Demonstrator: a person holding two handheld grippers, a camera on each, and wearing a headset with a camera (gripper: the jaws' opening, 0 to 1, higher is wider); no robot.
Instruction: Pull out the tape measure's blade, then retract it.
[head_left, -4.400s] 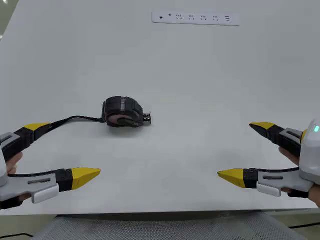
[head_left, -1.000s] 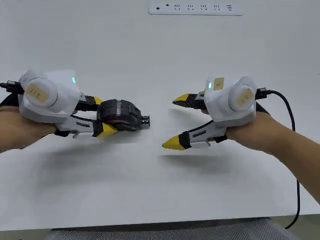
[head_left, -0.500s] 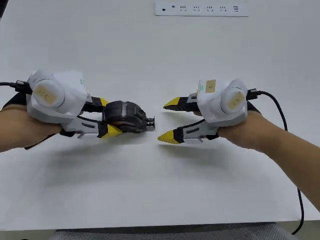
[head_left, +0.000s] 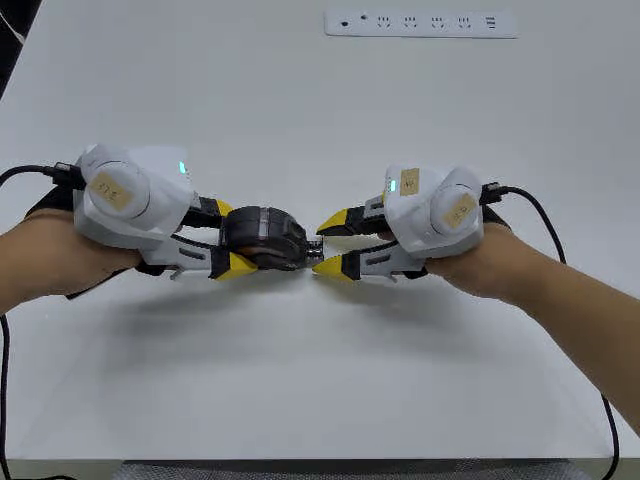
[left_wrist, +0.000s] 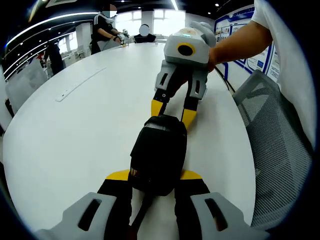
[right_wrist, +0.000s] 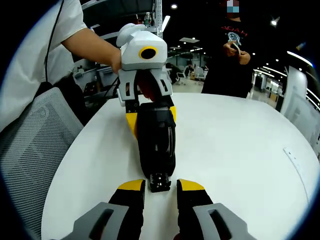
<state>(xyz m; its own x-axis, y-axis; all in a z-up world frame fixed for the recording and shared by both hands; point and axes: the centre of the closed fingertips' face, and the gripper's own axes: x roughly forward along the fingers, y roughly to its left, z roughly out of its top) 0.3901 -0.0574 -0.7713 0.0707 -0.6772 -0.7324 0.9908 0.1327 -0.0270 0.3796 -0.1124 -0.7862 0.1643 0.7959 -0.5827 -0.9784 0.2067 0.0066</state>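
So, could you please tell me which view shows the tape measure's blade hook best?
The right gripper view: the blade hook sits close and centred between the right tongs. The head view shows it as a tiny dark tab; in the left gripper view the tape measure, held in the left tongs, hides it.

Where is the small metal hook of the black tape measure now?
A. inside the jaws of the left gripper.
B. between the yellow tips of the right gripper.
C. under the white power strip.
B: the small metal hook sits between the yellow tips of the right gripper; the left gripper clamps the black tape measure.
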